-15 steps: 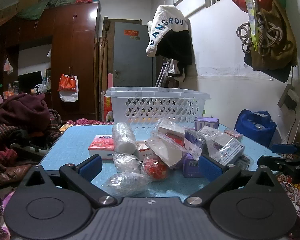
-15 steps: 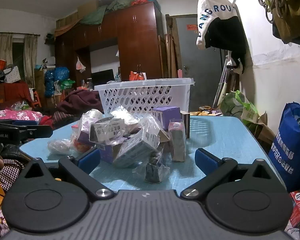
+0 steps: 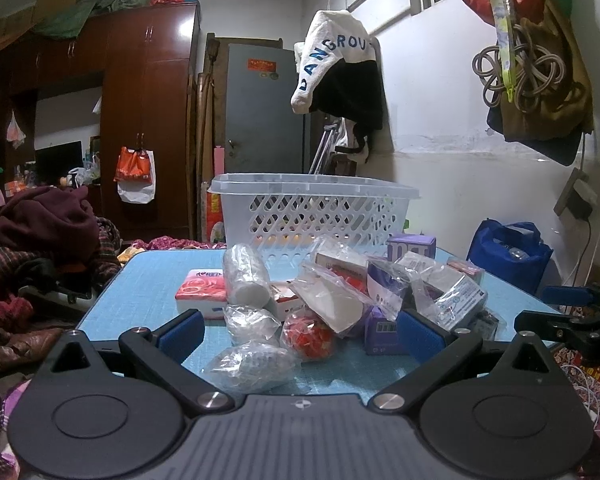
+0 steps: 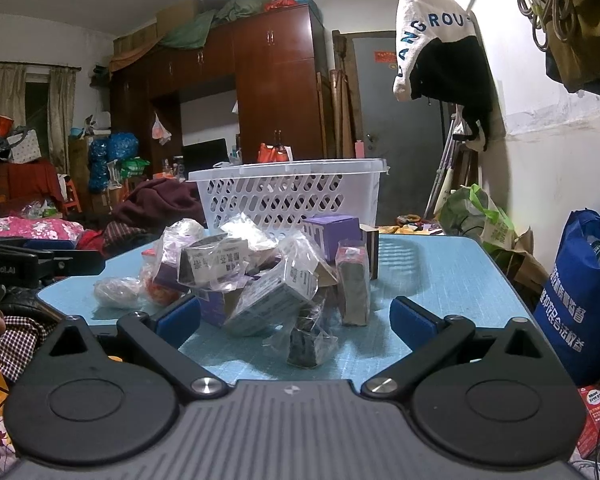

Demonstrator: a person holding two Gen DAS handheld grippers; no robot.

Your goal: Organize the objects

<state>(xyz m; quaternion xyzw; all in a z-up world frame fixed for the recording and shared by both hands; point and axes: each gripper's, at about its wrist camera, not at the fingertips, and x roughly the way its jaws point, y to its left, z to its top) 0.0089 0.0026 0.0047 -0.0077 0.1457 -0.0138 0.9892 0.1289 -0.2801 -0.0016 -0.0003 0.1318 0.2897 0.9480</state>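
A heap of small packets and boxes in clear plastic bags (image 3: 340, 300) lies on the blue table (image 3: 152, 280), with a white lattice basket (image 3: 312, 212) behind it. My left gripper (image 3: 300, 332) hangs open at the table's near edge, its blue pads (image 3: 180, 332) wide apart and touching nothing. A bagged pale bundle (image 3: 252, 364) and a red netted ball (image 3: 308, 336) lie nearest to it. In the right wrist view the same heap (image 4: 260, 276) and basket (image 4: 288, 196) show. My right gripper (image 4: 296, 320) is open too, a dark bagged item (image 4: 308, 340) just ahead of it.
A pink tissue pack (image 3: 200, 292) sits at the heap's left. A blue shopping bag (image 4: 580, 300) stands on the floor to the right, by the white wall. Piled clothes (image 3: 40, 232) lie left of the table. A dark wardrobe (image 3: 140, 120) and grey door (image 3: 264, 112) stand behind.
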